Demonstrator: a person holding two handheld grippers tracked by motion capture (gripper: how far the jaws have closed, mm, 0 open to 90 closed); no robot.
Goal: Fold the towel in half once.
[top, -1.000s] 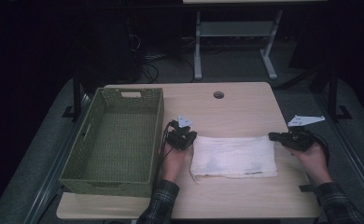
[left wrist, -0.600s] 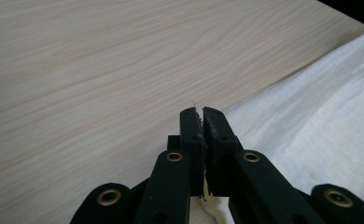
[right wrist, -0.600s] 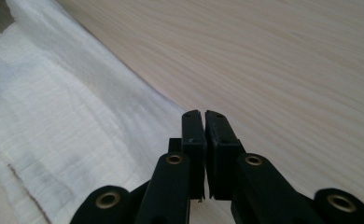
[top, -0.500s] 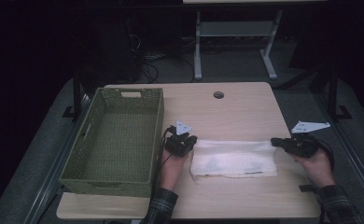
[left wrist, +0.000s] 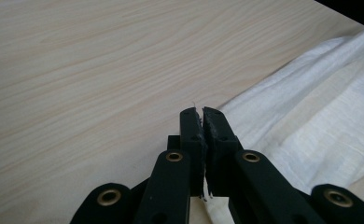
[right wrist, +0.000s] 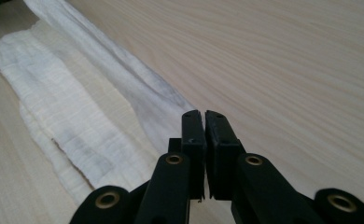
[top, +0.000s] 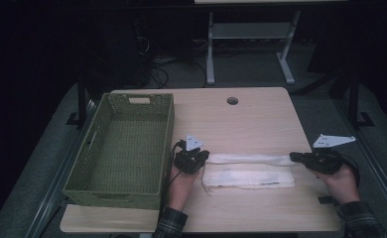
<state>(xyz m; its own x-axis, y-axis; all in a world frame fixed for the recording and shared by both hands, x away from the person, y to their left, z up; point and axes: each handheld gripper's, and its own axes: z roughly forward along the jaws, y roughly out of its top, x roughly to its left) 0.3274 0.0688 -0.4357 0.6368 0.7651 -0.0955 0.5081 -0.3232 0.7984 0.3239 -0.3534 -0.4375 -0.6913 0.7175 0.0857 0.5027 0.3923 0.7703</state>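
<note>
Folding a white towel (top: 248, 171) lengthwise on the counter (top: 251, 119).
Left tool (top: 205, 157) and right tool (top: 294, 156) clamped on opposite far corners, towel stretched between; far edge drawn nearer than a second ago, fold roughly half over; basket (top: 127, 144) beside left tool.

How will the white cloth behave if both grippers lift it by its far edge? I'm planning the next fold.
The white cloth will probably hang limp: its raised edge already sags between the left gripper and the right gripper. It looks thin and crinkled, so likely light. Its textured weave should resist slipping from the shut jaws.
</note>
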